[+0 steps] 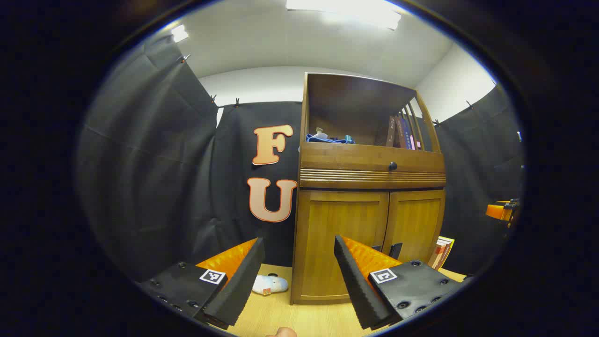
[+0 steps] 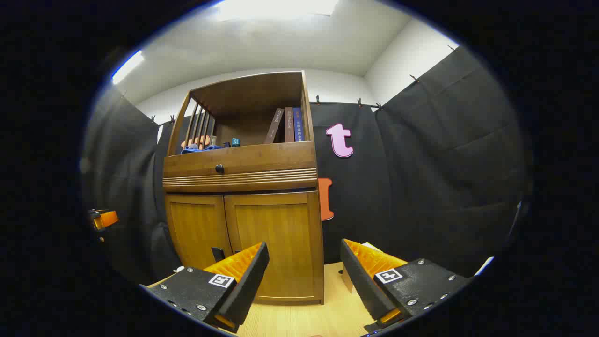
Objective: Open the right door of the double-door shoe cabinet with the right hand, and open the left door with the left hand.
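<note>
books (image 2: 288, 125) on shelf above drawer (image 2: 241, 164), doors (image 2: 273, 243) below (shut)

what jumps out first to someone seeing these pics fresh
The tall brown wooden shoe cabinet stands against the black cloth wall, its two lower doors shut. Its open top shelf holds upright books and a blue cloth. Low in each view, an open orange-and-black tool, left and right, points at it.

Upright brown and blue hardcover books (image 2: 286, 124) lean together on the open upper shelf, with a crumpled blue cloth (image 1: 327, 138) lying further along it. A pale blue slipper (image 1: 270, 284) lies on the light wooden floor (image 1: 281, 313). A colourful magazine (image 1: 441, 252) leans nearby.
</note>
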Motion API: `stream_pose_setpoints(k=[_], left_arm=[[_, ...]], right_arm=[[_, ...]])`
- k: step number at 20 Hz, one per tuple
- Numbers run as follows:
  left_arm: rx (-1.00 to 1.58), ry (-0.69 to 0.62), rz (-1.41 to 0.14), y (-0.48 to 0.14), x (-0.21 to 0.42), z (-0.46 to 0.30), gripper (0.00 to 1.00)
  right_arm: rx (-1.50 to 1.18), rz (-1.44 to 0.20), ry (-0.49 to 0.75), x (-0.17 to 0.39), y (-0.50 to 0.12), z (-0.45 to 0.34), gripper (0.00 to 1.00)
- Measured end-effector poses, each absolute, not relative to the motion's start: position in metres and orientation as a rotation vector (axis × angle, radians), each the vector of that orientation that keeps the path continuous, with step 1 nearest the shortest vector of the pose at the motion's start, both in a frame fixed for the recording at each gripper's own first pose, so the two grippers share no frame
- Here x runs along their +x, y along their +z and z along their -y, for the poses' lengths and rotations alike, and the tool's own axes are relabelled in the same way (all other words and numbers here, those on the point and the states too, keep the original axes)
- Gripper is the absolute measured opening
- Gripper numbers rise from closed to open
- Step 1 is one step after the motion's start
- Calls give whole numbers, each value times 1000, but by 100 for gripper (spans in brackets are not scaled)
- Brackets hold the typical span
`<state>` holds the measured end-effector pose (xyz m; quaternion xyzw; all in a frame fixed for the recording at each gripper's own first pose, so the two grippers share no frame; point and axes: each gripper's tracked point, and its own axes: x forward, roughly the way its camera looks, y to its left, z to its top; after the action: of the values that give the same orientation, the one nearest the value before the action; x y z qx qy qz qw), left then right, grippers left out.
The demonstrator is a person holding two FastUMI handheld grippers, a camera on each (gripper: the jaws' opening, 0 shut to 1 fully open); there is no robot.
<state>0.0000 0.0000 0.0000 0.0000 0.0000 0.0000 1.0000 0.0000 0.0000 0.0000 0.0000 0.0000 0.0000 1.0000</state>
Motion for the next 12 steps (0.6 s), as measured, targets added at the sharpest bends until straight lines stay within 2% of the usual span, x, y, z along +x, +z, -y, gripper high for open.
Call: stream_pose_setpoints(k=[1, 2, 8, 12], left_arm=[[4, 0, 0, 1, 0, 1, 94], [6, 0, 1, 3, 2, 3, 96], [25, 9, -2, 8, 8, 4, 94], [26, -4, -14, 6, 6, 8, 99]], right_arm=[[-2, 2, -3, 2, 1, 3, 94], [-5, 1, 0, 3, 1, 3, 94], [-36, -34, 34, 14, -7, -4, 94], [-51, -28, 28, 13, -5, 2, 94]])
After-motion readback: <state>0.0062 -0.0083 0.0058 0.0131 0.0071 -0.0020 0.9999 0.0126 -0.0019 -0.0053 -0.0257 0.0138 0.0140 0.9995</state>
